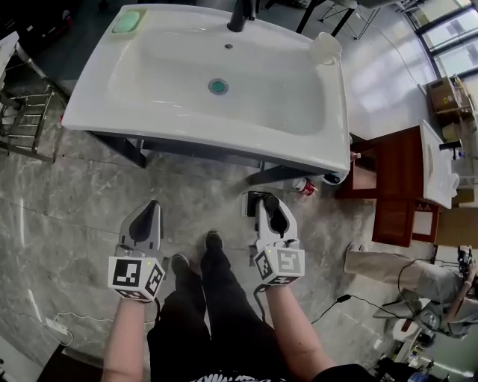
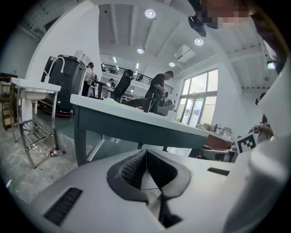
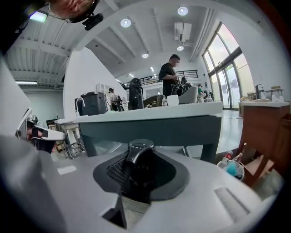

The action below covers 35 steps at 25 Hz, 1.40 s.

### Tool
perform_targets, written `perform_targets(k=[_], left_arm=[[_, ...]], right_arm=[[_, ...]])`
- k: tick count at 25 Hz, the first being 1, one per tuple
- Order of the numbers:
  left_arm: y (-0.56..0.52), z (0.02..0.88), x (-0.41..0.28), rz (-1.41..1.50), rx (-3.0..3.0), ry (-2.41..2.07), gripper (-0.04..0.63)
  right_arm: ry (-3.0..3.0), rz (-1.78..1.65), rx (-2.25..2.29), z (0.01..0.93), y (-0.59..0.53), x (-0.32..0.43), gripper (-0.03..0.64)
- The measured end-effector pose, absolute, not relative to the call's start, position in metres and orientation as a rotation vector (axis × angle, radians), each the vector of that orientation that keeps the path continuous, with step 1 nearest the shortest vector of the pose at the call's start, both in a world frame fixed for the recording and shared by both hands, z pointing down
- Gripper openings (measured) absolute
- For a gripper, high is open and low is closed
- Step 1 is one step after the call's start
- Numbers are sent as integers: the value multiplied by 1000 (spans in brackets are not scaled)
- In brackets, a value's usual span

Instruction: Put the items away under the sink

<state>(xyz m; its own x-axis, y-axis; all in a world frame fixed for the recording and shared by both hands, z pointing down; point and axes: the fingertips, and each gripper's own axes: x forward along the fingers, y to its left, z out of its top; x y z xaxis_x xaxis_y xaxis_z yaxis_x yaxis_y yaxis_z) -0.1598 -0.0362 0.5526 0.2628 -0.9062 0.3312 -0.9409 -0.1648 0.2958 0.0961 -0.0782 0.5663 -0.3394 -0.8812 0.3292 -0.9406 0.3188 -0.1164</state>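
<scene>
The white sink basin on its dark frame fills the top of the head view, and the space under it is hidden from above. My left gripper is held low over the floor in front of it, shut, pads together with nothing between them. My right gripper is further right, near the frame's front edge, shut on a black object with a round flat cap. A small bin of bottles stands on the floor under the sink's right end.
A green soap dish, a black tap and a white cup stand on the basin. A wooden cabinet is at right, a metal rack at left. Cables lie on the marble floor. People stand behind the sink.
</scene>
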Motion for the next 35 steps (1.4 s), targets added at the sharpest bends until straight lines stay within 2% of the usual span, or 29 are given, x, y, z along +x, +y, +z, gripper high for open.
perform_targets(k=[16, 22, 35], left_arm=[[-111, 666, -111, 105, 2123, -1675, 9], [-129, 692, -106, 80, 2203, -1658, 9], [-177, 729, -106, -9, 2384, -1613, 9]], right_arm=[[-2453, 367, 1596, 715, -173, 119, 98], [-2434, 273, 1716, 731, -190, 138, 98], [-2498, 50, 1776, 735, -234, 129, 98]])
